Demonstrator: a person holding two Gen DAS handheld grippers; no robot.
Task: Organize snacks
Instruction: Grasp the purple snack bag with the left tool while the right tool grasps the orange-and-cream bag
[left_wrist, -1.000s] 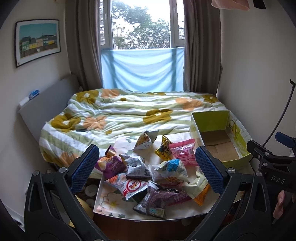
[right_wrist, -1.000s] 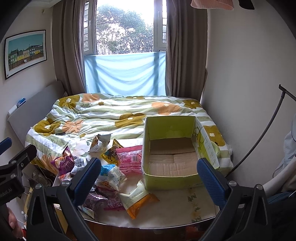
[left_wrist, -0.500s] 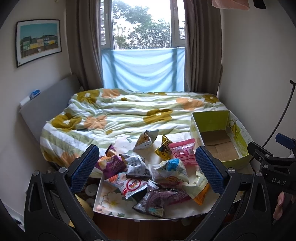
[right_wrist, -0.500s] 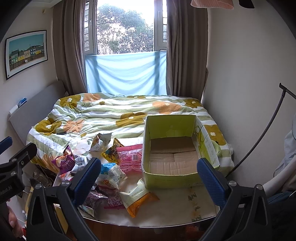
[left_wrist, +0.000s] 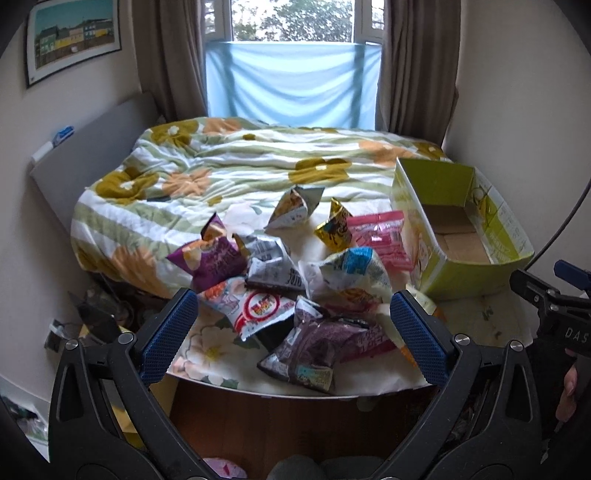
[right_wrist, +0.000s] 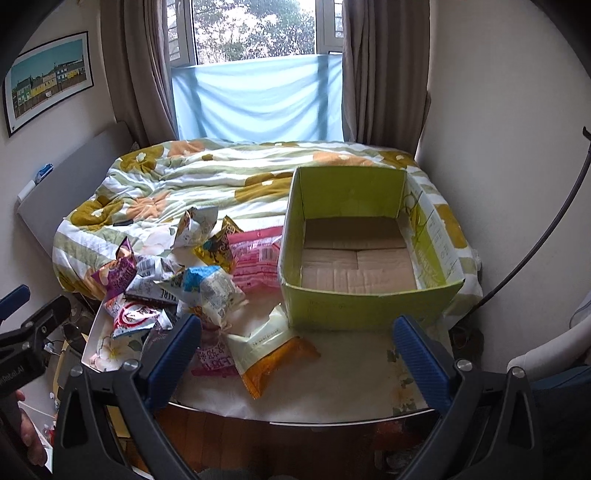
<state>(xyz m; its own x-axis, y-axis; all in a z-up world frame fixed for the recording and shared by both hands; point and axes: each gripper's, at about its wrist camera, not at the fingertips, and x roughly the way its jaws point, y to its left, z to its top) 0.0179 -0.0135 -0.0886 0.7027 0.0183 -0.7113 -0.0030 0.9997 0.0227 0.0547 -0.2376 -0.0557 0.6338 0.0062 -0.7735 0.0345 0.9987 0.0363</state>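
Several snack bags lie in a heap on a small table with a floral cloth (left_wrist: 207, 350). Among them are a purple bag (left_wrist: 212, 258), a dark purple bag (left_wrist: 317, 350), a red-and-white bag (left_wrist: 255, 306), a pink pack (left_wrist: 380, 236) and an orange-and-cream bag (right_wrist: 273, 350). An empty green cardboard box (right_wrist: 369, 299) stands at the table's right. My left gripper (left_wrist: 293, 332) is open and empty, above the near edge of the heap. My right gripper (right_wrist: 295, 350) is open and empty, in front of the box and the orange bag.
A bed with a flowered quilt (left_wrist: 240, 166) lies behind the table. A window with a blue cloth (right_wrist: 258, 99) is at the back. A wall is close on the right (right_wrist: 498, 147). A black cable (right_wrist: 546, 229) runs down beside the box.
Both grippers have tilted down and moved a little closer to the table. The snacks and the box have not moved.
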